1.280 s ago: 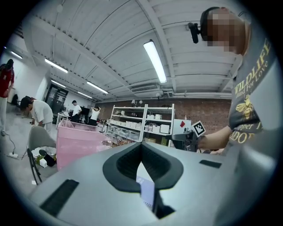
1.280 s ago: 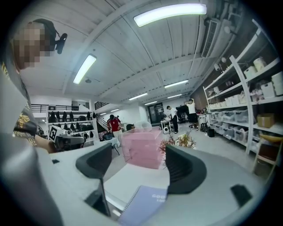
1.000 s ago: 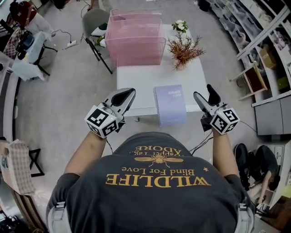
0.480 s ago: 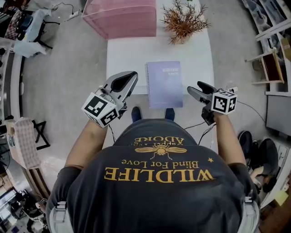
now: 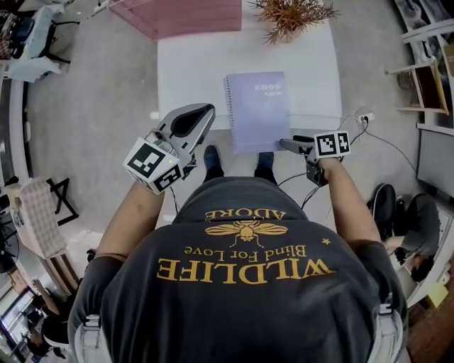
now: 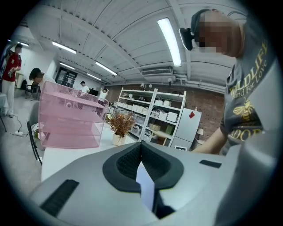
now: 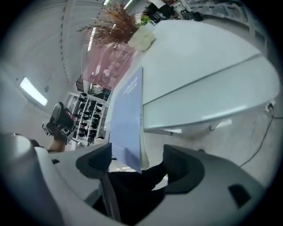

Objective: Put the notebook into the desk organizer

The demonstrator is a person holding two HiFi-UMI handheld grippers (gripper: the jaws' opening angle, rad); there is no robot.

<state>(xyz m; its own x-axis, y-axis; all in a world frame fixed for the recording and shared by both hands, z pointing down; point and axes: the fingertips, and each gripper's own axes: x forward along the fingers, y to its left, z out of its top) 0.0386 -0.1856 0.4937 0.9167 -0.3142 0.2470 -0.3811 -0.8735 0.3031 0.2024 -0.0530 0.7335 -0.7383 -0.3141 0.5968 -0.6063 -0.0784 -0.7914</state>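
Note:
A lilac spiral notebook (image 5: 259, 110) lies flat on the white table (image 5: 191, 71), its near end hanging over the front edge. My right gripper (image 5: 285, 145) is turned on its side at the notebook's near right corner. In the right gripper view its jaws stand open (image 7: 137, 161), one on each side of the overhanging notebook (image 7: 128, 119) corner, not clamped on it. My left gripper (image 5: 207, 110) hovers shut and empty off the table's front left corner, its jaws meeting in the left gripper view (image 6: 140, 148). The pink desk organizer (image 5: 177, 14) stands at the table's far left.
A dried plant in a white pot (image 5: 291, 13) stands at the table's far right, beside the organizer (image 6: 66, 117). Shelving (image 5: 425, 42) lines the right side. A power strip with cable (image 5: 362, 117) lies on the floor by the table. People stand far back (image 6: 11, 66).
The right gripper has swung left and rolled onto its side, reaching the notebook's near right corner. The view has slid toward the table's near edge. The left gripper stays shut, hardly moved.

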